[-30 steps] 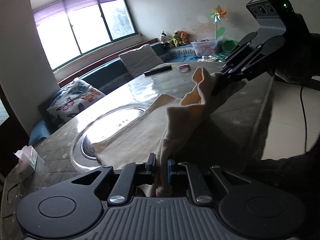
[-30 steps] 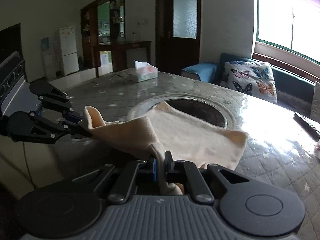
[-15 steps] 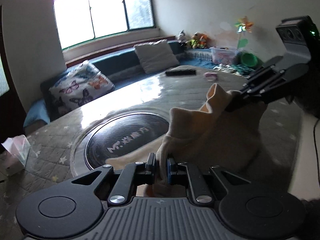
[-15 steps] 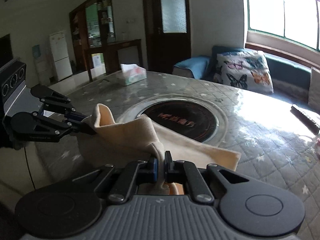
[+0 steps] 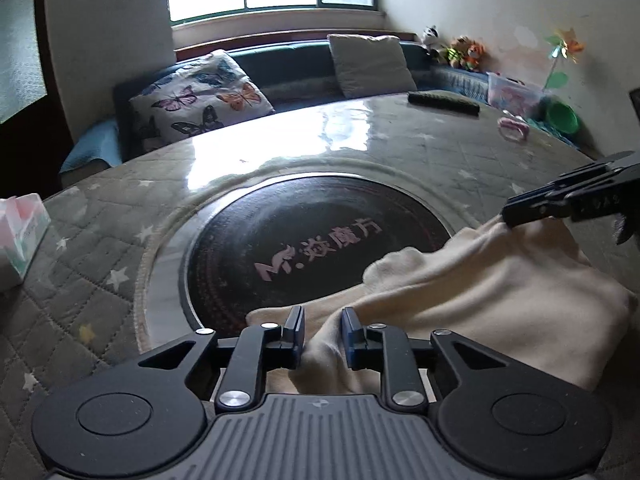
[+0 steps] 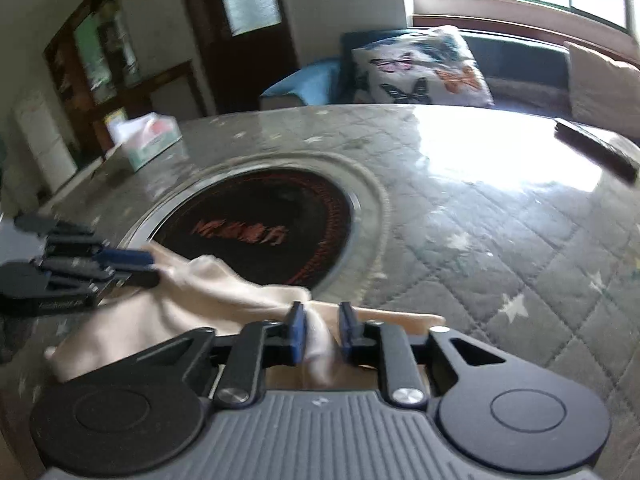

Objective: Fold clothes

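Garment: cream cloth (image 5: 492, 292) lies bunched on the near part of the tabletop (image 5: 400, 140), its far edge overlapping the dark round inset (image 5: 316, 248); in the right wrist view the cloth (image 6: 192, 300) is blurred.
Left gripper: left gripper (image 5: 323, 334) has its jaws parted, with a fold of the cloth standing in the gap between them; the blue pads do not press it. In the right wrist view the left gripper (image 6: 132, 266) shows at the left edge, its tips at the cloth's raised corner.
Right gripper: right gripper (image 6: 322, 332) also has its jaws apart, a ridge of cloth running loosely between them. From the left wrist view the right gripper (image 5: 520, 212) reaches in from the right, its tips touching a lifted corner of the cloth.
Tabletop: quilted grey cover with stars under a glossy sheet, bright window glare on it.
Other items: tissue box (image 5: 20, 240) at the left edge, remote control (image 5: 442, 103) at the far side, small pink object (image 5: 514, 128) near it.
Background: butterfly cushion (image 5: 200, 100) and plain cushion (image 5: 370, 64) on a bench under the window.
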`<state>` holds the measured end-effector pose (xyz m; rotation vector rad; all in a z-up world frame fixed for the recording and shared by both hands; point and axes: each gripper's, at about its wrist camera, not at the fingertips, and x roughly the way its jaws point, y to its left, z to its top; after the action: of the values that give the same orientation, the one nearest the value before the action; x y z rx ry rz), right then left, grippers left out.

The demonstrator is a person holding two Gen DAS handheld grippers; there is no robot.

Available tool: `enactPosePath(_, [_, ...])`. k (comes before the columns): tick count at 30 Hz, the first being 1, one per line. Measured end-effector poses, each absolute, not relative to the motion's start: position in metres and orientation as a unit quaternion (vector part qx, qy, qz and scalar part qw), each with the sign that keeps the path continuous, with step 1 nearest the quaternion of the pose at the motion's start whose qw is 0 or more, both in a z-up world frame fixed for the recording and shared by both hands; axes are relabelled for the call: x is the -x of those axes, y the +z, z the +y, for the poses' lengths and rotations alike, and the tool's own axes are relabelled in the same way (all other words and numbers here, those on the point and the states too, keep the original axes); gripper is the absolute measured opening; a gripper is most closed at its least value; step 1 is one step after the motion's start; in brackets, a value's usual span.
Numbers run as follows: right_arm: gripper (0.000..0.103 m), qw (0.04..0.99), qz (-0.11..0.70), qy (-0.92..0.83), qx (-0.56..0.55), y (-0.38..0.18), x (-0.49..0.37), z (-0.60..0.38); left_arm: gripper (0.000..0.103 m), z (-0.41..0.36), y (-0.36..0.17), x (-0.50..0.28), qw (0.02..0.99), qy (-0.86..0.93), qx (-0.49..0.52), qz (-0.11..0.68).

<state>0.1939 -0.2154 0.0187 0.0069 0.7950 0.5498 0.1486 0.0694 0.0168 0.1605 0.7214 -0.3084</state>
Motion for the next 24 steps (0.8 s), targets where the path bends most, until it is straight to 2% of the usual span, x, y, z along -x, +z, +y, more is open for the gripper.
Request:
enactPosePath(4, [0.021,0.894,0.363,0.261,-0.004,0.030,-0.187,-0.222,0.023,0.065,0.028,-0.148,0.927,-0.145,-0.075,0.337])
enactPosePath(12, [0.021,0.875,0.365,0.311,0.069,0.032,-0.187,-0.188,0.023,0.048,0.037,-0.148,0.916,-0.200,-0.092,0.335])
enactPosePath(16, [0.027,0.864,0.384,0.317,0.074,0.024,-0.196,-0.177,0.038,0.040,0.026,-0.154,0.906,-0.203,-0.112,0.354])
enactPosePath(19, [0.027,0.858,0.394,0.320,0.078,0.018,-0.201,-0.173,0.038,0.039,0.017,-0.160,0.902,-0.200,-0.114,0.365])
enactPosePath(21, [0.024,0.855,0.398,0.324,0.073,0.015,-0.203,-0.172,0.031,0.040,0.014,-0.163,0.900,-0.206,-0.109,0.369])
enactPosePath(22, [0.021,0.855,0.398,0.324,0.069,0.014,-0.203,-0.172,0.020,0.039,0.014,-0.163,0.899,-0.212,-0.108,0.367])
enactPosePath(24, [0.016,0.857,0.397,0.323,0.065,0.013,-0.203,-0.173,0.012,0.037,0.014,-0.160,0.902,-0.209,-0.118,0.360])
